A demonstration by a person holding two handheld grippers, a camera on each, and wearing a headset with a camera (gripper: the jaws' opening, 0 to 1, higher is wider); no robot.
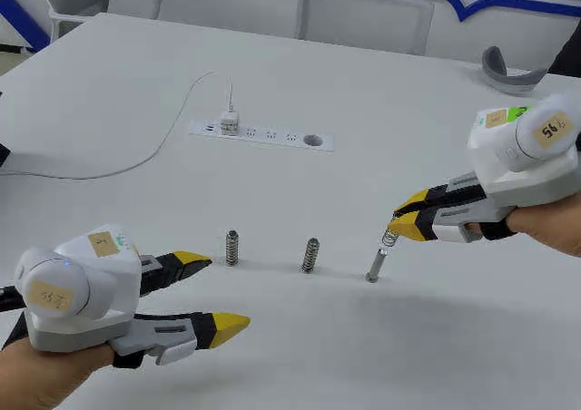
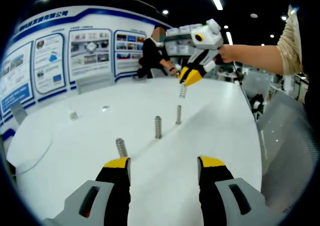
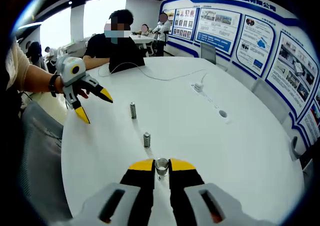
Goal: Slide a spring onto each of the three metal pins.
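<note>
Three pins (image 1: 310, 255) in row, power strip (image 1: 263, 134) behind

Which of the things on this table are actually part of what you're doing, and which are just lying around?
Part of the job: spring held in the right tool; bare pin; left sprung pin; middle sprung pin; open left tool.

Just lying about: power strip, charger, white cable, grey curved object.

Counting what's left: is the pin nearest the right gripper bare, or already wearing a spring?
Bare. The pin shows plain metal; its spring hangs just above it, pinched in the right gripper.
</note>
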